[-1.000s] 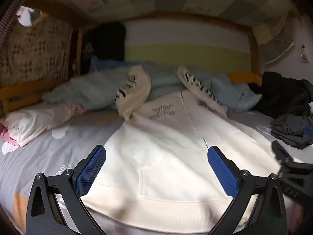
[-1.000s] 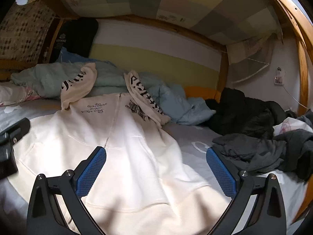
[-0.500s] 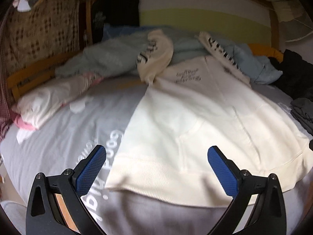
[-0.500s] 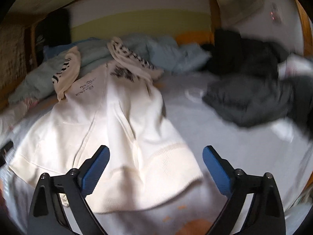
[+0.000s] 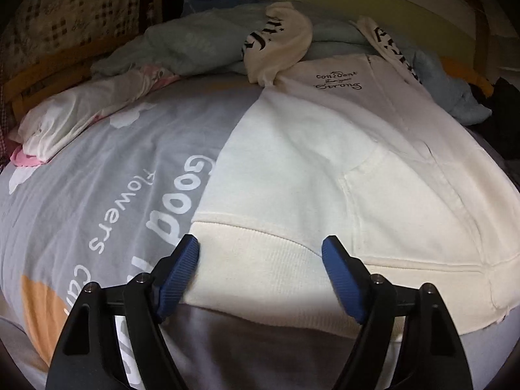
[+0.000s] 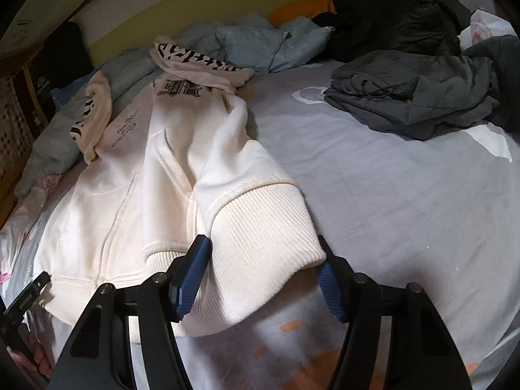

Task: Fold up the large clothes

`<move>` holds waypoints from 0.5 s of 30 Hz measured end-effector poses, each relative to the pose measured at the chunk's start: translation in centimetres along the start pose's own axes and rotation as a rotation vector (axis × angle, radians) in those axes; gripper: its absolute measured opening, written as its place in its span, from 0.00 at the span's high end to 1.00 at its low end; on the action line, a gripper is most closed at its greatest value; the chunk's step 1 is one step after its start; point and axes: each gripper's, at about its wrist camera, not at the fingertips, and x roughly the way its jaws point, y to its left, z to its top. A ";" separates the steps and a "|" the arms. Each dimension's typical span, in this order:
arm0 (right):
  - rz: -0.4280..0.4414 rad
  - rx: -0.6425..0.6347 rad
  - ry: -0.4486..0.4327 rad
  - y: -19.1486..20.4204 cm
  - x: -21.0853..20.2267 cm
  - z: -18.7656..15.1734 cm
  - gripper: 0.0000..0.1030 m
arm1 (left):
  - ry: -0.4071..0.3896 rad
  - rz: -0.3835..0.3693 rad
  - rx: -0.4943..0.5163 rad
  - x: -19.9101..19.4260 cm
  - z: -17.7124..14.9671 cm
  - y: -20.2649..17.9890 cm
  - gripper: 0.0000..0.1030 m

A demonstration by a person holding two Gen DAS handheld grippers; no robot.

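A cream zip hoodie [image 5: 325,149] lies front up on the grey bed sheet [image 5: 97,169], its lettered sleeves [image 5: 276,39] thrown back over the bedding. My left gripper [image 5: 261,261] is low at the left end of the ribbed hem [image 5: 276,282]; its jaws are closing with the hem between them, and the pads are not pinching it. In the right wrist view the hoodie [image 6: 136,175] runs away to the left. My right gripper [image 6: 261,273] straddles the right hem corner [image 6: 260,227], jaws closing, the rib filling the gap and hiding part of the right pad.
A light blue quilt [image 5: 195,42] and a white-and-pink pillow [image 5: 74,113] lie at the head of the bed by the wooden frame [image 5: 48,71]. Dark grey clothes [image 6: 416,97] and a black jacket [image 6: 390,16] are piled at the right. A hand [image 6: 39,360] shows at the lower left.
Both grippers have dropped and tilted down toward the hoodie's hem. Their jaws have narrowed, and each now has a hem corner between its fingers.
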 end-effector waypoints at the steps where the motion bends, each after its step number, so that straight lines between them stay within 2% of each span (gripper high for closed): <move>1: -0.003 0.005 0.000 0.0 0.1 0.0 0.38 | 0.002 -0.020 0.005 0.1 -0.1 -0.1 0.16; 3: 0.000 0.016 -0.005 -0.2 0.1 -0.1 0.41 | 0.005 -0.043 0.006 0.1 -0.1 0.0 0.13; 4: 0.006 0.035 -0.017 -0.5 0.1 -0.1 0.46 | 0.003 -0.050 -0.003 0.0 -0.1 0.1 0.12; 5: 0.013 0.058 -0.030 -0.8 0.0 -0.2 0.58 | 0.005 -0.066 -0.013 -0.2 0.0 0.3 0.10; 7: 0.055 0.089 -0.017 -1.2 0.4 -0.2 0.65 | 0.023 -0.127 -0.050 0.2 0.3 1.0 0.07; 9: 0.087 0.113 -0.002 -1.7 0.9 0.0 0.66 | 0.054 -0.166 -0.067 0.7 0.6 1.5 0.07; 11: 0.133 0.159 0.000 -2.2 1.4 0.0 0.67 | 0.068 -0.174 -0.062 1.0 0.9 1.5 0.07; 13: 0.198 0.247 -0.023 -3.0 2.0 -0.3 0.72 | 0.051 -0.115 -0.051 0.8 1.0 1.1 0.27; 14: 0.220 0.277 -0.036 -3.4 2.1 -0.6 0.78 | 0.025 -0.077 -0.047 0.4 0.8 1.0 0.58; 15: 0.236 0.305 -0.043 -3.5 2.2 -0.8 0.80 | -0.022 -0.084 -0.056 -0.5 0.6 1.1 0.77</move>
